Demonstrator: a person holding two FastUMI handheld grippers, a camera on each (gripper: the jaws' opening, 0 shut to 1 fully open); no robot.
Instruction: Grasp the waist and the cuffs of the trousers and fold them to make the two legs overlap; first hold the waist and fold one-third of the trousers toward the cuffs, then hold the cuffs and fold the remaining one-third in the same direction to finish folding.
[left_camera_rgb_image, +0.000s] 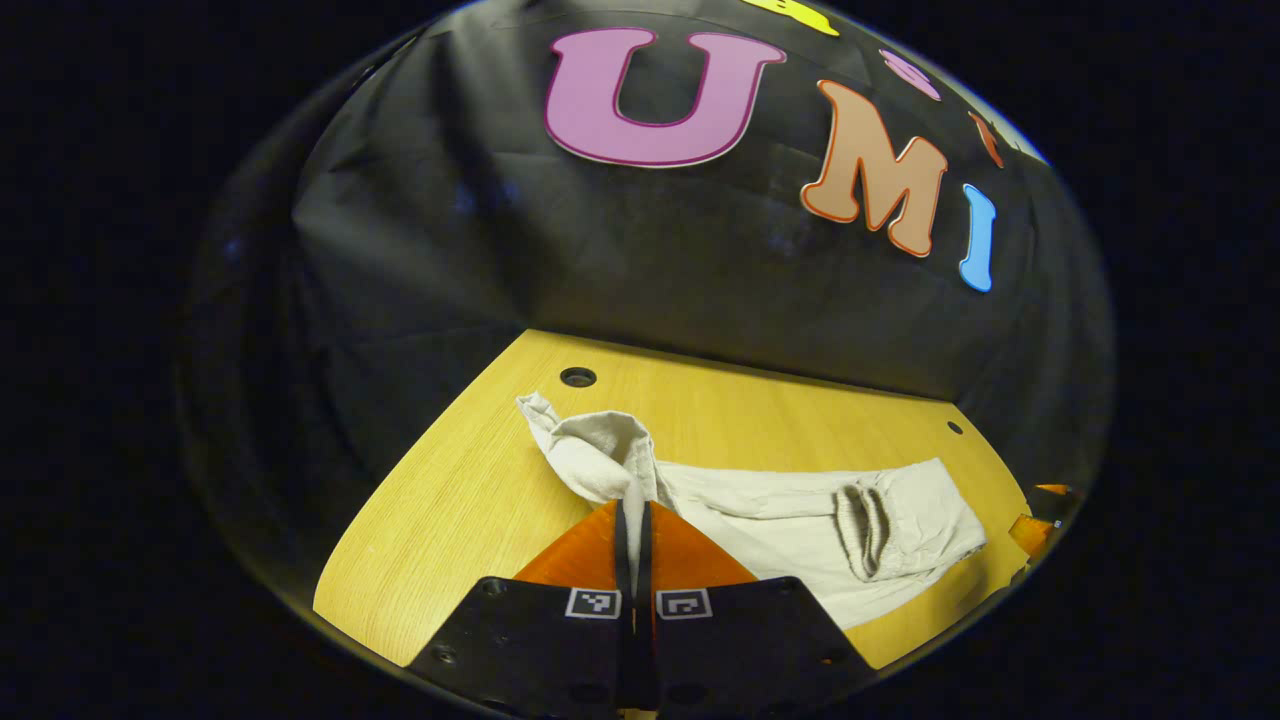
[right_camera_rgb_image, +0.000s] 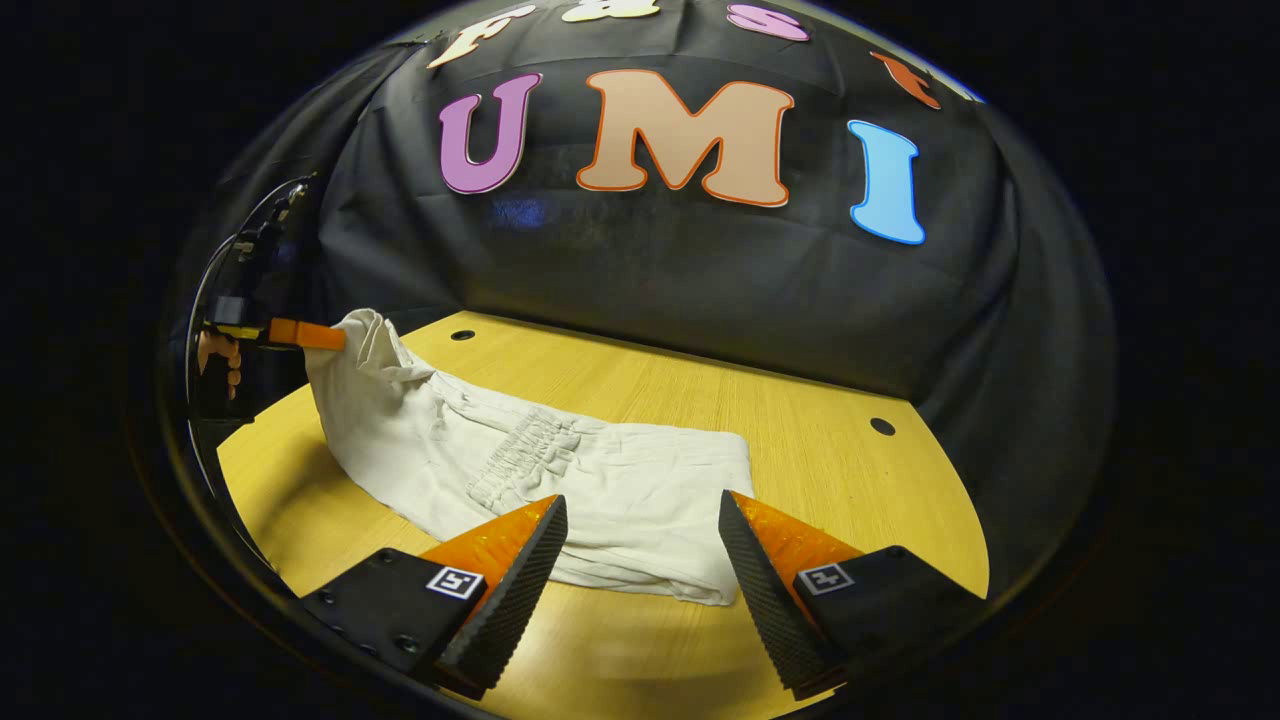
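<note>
Right gripper view has pale, creased trousers (right_camera_rgb_image: 520, 470) lying along the wooden table (right_camera_rgb_image: 800, 420), one end lifted off the surface by the left gripper (right_camera_rgb_image: 335, 337), whose fingers pinch the cloth. The right gripper (right_camera_rgb_image: 640, 540) hovers just before the near edge, fingers spread apart. Whether waist or cuff is pinched is hard to make out.

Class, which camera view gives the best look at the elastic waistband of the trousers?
The right gripper view: the gathered waistband lies in plain sight across the middle of the trousers. The left gripper view shows the trousers at a low angle, with only a short ribbed bunch visible.
</note>
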